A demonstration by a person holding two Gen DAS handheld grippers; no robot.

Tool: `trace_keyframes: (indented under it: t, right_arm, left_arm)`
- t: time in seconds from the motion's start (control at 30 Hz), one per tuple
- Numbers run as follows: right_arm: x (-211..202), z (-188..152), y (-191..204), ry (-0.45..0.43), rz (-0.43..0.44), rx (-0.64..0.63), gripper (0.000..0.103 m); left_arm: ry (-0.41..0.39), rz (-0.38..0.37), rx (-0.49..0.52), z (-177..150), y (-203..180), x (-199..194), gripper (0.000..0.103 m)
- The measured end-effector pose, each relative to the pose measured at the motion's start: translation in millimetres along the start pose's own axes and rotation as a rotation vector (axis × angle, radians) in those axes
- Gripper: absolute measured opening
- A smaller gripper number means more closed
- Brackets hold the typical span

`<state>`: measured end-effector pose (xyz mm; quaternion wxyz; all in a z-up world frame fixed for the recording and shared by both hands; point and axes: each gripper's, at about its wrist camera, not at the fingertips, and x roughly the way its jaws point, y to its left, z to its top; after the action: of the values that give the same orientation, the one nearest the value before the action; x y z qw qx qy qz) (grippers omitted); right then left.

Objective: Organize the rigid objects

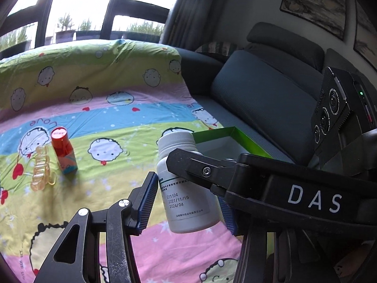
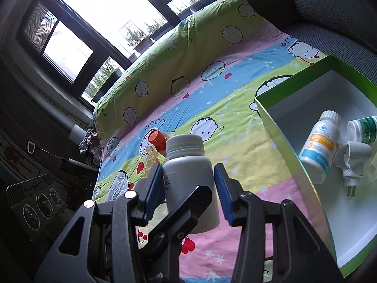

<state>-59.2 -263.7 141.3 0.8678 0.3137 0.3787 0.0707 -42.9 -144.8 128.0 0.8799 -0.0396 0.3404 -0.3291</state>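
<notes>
A white plastic bottle (image 1: pixel 186 188) with a printed date label hangs tilted above the bedsheet. My left gripper (image 1: pixel 188 200) is shut on its lower body, blue pads on both sides. From the right, a finger (image 1: pixel 195 167) of my right gripper lies across the bottle's shoulder. In the right wrist view the same bottle (image 2: pixel 188 165) stands upright between the pads of my right gripper (image 2: pixel 188 172), which is shut on it. A finger (image 2: pixel 188 207) of the left gripper crosses in front of it. On the sheet lie an orange-capped bottle (image 1: pixel 63 151) and an amber hair clip (image 1: pixel 42 169).
A green box (image 2: pixel 282 122) with a white inside sits at the right. It holds an orange-and-blue labelled bottle (image 2: pixel 320 146), a green-labelled bottle (image 2: pixel 362 129) and a white plug (image 2: pixel 351 162). A dark sofa cushion (image 1: pixel 266 94) lies behind the box. The cartoon sheet (image 1: pixel 94 94) covers the surface.
</notes>
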Motion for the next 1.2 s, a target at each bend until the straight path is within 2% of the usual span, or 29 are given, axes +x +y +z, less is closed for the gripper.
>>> trace_keyframes:
  t: [0.5, 1.2]
  right_arm:
    - [-56.8, 12.7, -61.5, -0.138, -0.093, 0.140, 0.046]
    - [-71.5, 10.3, -103.6, -0.138, -0.195, 0.230, 0.047]
  left_arm:
    - [0.062, -0.130, 0.073, 10.9, -69.2, 55.8, 0.050]
    - [0.187, -0.192, 0.071, -1.9, -100.3, 93.2, 0.049]
